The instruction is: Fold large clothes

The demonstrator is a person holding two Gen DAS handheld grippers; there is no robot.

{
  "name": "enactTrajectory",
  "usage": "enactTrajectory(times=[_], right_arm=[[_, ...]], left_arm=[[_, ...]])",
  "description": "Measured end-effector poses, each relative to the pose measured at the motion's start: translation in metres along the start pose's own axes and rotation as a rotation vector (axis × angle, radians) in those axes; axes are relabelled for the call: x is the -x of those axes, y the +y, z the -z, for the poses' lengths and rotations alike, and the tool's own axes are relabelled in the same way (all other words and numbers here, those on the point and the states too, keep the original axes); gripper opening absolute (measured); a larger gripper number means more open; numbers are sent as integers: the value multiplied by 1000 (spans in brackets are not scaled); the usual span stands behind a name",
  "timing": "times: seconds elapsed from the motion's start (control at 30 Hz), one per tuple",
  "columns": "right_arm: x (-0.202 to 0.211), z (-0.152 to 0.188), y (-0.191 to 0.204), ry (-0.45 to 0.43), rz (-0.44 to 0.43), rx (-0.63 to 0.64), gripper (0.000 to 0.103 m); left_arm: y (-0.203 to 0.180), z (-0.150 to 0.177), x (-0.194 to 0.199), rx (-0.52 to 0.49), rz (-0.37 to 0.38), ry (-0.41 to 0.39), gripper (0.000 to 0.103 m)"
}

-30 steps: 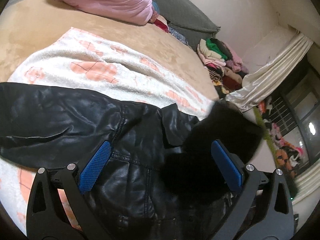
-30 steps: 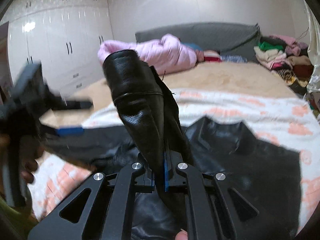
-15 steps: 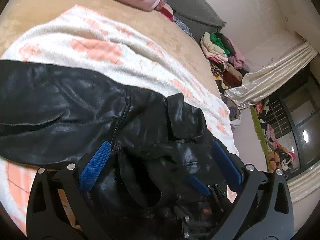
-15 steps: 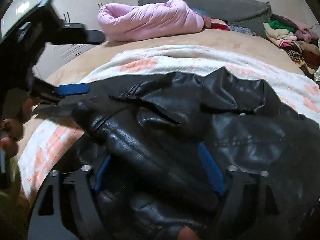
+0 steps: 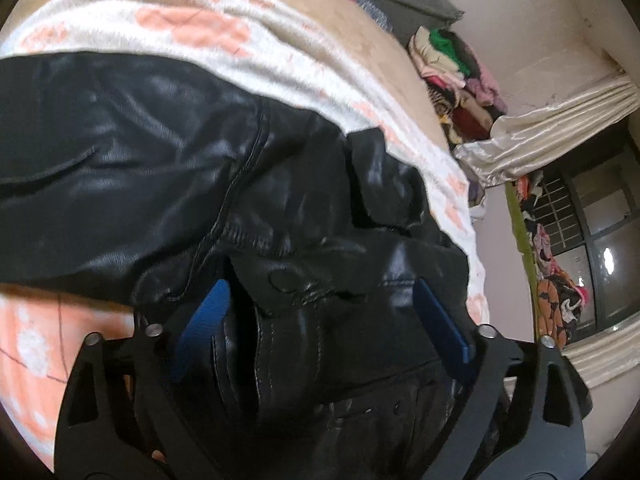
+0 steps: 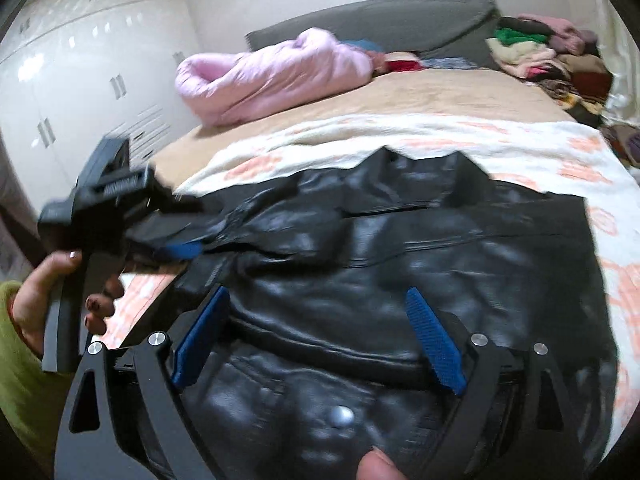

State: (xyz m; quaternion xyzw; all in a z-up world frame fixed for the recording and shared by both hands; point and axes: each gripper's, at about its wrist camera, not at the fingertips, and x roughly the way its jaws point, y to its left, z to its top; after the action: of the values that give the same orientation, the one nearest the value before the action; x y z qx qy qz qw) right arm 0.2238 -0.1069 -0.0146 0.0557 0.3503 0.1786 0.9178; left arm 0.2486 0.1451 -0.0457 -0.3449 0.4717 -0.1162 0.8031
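A black leather jacket (image 6: 420,248) lies spread on a white and orange blanket (image 6: 440,132) on the bed. A sleeve is folded across its body. My right gripper (image 6: 316,316) is open, low over the jacket's front, with its blue pads (image 6: 434,340) apart. My left gripper (image 5: 320,312) is open over the shoulder and the folded cuff (image 5: 288,284) of the jacket (image 5: 132,168). It also shows at the left of the right wrist view (image 6: 176,248), by the jacket's left edge.
A pink puffy coat (image 6: 272,76) lies at the head of the bed against a grey headboard (image 6: 400,20). A pile of folded clothes (image 6: 540,52) sits at the back right. White wardrobes (image 6: 80,80) stand to the left. A curtain (image 5: 552,124) and a window are to the right.
My right gripper has let go of the sleeve it held up and laid it across the jacket; its jaws are now apart. My left gripper has moved down onto the jacket.
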Motion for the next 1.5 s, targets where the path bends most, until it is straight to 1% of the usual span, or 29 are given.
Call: enactTrajectory(times=[0.03, 0.1, 0.13, 0.17, 0.23, 0.27, 0.3, 0.37, 0.4, 0.43, 0.47, 0.5, 0.57, 0.67, 0.73, 0.8, 0.87, 0.93, 1.0, 1.03, 1.13, 1.3, 1.33, 1.37, 1.43, 1.5], right_arm=[[2, 0, -5, -7, 10, -13, 84], [10, 0, -18, -24, 29, -49, 82], [14, 0, -23, -34, 43, -63, 82], [19, 0, -31, -48, 57, -85, 81], [23, 1, -42, -59, 71, -113, 79], [27, 1, -49, -66, 89, -124, 77], [30, 2, -54, -71, 103, -132, 74], [36, 2, -67, -82, 133, -157, 70], [40, 3, -74, -89, 145, -173, 67], [46, 2, -83, -100, 160, -192, 67], [50, 1, -88, -107, 169, -200, 63], [54, -1, -93, -117, 183, -206, 60], [64, -8, -105, -143, 217, -211, 59], [71, -26, -120, -177, 261, -203, 59], [67, -39, -128, -181, 301, -190, 59], [58, -51, -135, -170, 316, -180, 57], [44, -59, -140, -134, 324, -168, 55], [28, -62, -142, -100, 327, -153, 54], [6, -64, -143, -46, 332, -136, 50], [-6, -63, -144, -15, 332, -131, 49], [-29, -61, -150, 47, 332, -142, 49], [-54, -52, -163, 130, 352, -148, 49], [-58, -49, -168, 146, 342, -160, 49], [-60, -46, -173, 154, 330, -171, 49], [-65, -42, -182, 168, 341, -185, 49], [-65, -37, -190, 167, 337, -208, 47]], left_arm=[[1, 1, -3, -1, -3, 8, 72], [0, 3, -10, -9, -11, 17, 61], [0, 3, -13, -15, -16, 22, 53], [-1, 3, -16, -18, -11, 28, 48], [-4, 4, -20, -35, -25, 23, 30], [-7, 4, -20, -56, -34, 15, 27], [-11, 4, -19, -78, -29, 4, 15], [-21, 6, -14, -104, 6, -11, 8], [-32, 9, -5, -136, 52, -23, 6], [-41, 10, -1, -159, 72, -30, 3], [-51, 11, 6, -184, 97, -39, 2], [-64, 13, 16, -214, 139, -50, 0], [-83, 13, 31, -266, 187, -82, 0], [-107, 8, 53, -351, 207, -156, 0], [-111, -2, 57, -390, 171, -203, 0], [-102, -10, 52, -390, 133, -212, 0], [-85, -15, 40, -368, 72, -195, 0], [-65, -18, 27, -328, 42, -159, 0], [-47, -18, 17, -296, 5, -128, 0], [-42, -17, 13, -287, -9, -116, 0], [-35, -16, 10, -280, -29, -101, 0], [-23, -18, -1, -256, -79, -70, 0], [-21, -17, -4, -251, -87, -61, 1], [-18, -18, -8, -245, -93, -52, 1], [-10, -17, -16, -233, -113, -37, 2], [-3, -17, -21, -219, -112, -20, 3]])
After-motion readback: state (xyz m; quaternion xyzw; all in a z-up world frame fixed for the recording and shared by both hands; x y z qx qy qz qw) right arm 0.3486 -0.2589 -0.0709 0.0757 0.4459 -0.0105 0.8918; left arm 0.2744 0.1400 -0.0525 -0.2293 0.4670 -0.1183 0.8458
